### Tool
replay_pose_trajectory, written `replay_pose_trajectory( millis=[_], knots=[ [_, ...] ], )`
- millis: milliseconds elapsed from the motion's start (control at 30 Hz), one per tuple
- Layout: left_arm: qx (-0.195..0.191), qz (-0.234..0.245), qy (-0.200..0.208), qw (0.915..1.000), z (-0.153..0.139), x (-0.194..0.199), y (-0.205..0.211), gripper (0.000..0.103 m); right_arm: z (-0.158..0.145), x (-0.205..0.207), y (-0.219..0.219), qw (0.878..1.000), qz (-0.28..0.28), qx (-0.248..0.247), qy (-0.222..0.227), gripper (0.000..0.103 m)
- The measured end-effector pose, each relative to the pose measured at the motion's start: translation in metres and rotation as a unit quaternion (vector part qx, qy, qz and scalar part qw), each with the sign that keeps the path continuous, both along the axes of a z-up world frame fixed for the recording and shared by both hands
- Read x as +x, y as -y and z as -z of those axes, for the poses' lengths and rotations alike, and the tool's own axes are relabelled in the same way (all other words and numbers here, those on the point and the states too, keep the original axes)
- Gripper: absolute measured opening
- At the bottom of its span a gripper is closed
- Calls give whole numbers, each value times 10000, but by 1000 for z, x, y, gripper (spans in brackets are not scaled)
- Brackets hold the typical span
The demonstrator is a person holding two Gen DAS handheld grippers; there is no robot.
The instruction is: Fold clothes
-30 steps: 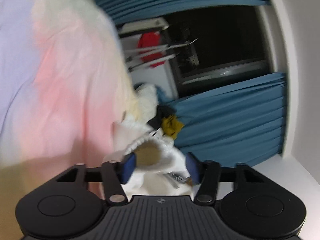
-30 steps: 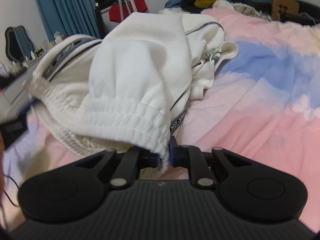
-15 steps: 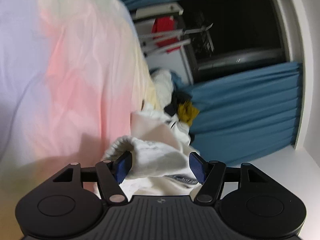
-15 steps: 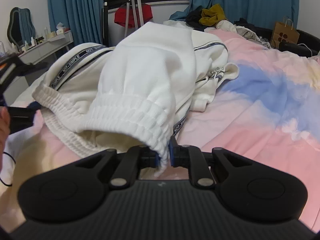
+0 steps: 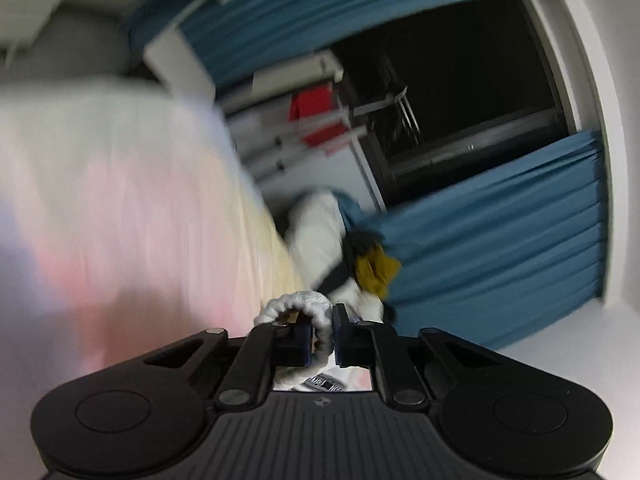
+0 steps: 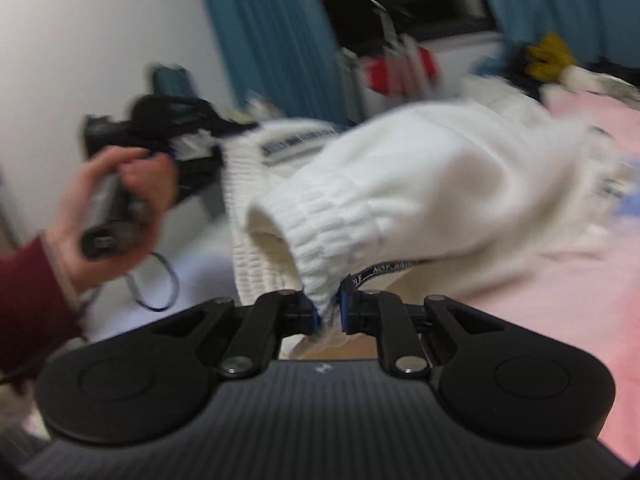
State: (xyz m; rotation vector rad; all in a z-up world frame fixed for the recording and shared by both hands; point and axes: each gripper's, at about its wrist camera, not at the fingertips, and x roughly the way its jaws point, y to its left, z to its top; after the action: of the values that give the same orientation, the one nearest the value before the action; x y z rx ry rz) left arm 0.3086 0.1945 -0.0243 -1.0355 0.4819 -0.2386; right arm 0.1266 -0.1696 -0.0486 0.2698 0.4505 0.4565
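Low in each frame, the left gripper point(image 5: 323, 334) is closing on one ribbed cuff of the white garment point(image 6: 420, 184) while the right gripper point(image 6: 330, 314) clamps another, likely to spread it for folding.

I saw a white ribbed sweatshirt point(image 6: 420, 184) with a black lettered stripe. Under it the bedsheet point(image 6: 560, 296) was pink with blue patches. Behind it hung blue curtains point(image 6: 260, 32), and a red cloth point(image 6: 384, 72) beside them.
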Motion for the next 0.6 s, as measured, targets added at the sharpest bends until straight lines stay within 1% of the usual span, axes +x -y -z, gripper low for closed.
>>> replay_pose_trajectory(
  millis=[67,167,233,267,333,367,400,467,500,533,567,600],
  knots=[
    [320,-168,49,9993,-29,13,-24,9,-12,9,-27,9992,-257,110,286,13],
    [923,-425,25,9948,-65,44,-55,9,-22,35,-70,9958,-645,544,355,14],
    [1326,-549,-80,9896,-72,71,-70,9,-23,53,-101,9925,-886,737,407,13],
    [1525,-608,-134,9863,-74,85,-77,10,-19,61,-115,9919,-960,739,380,13],
    [1935,-615,-363,9785,-63,113,-85,10,-6,79,-140,9913,-1068,721,251,14],
    [2107,-608,-573,9740,-51,133,-85,10,2,88,-150,9913,-1102,701,147,14],
    [2227,-570,-761,9702,-37,151,-85,11,15,97,-157,9917,-1104,665,-21,14],
    [2361,-515,-998,9652,0,169,-93,12,41,113,-169,9917,-1093,551,-403,14],
    [2386,-497,-1078,9638,16,168,-98,13,54,119,-174,9911,-1083,471,-607,13],
    [2409,-480,-1153,9625,32,165,-104,14,62,120,-178,9909,-1113,302,-699,13],
    [2364,-468,-1155,9636,43,168,-108,15,70,121,-182,9903,-1144,136,-782,13],
    [2314,-432,-1093,9657,49,165,-113,15,73,118,-184,9903,-1190,7,-717,14]
  ],
)
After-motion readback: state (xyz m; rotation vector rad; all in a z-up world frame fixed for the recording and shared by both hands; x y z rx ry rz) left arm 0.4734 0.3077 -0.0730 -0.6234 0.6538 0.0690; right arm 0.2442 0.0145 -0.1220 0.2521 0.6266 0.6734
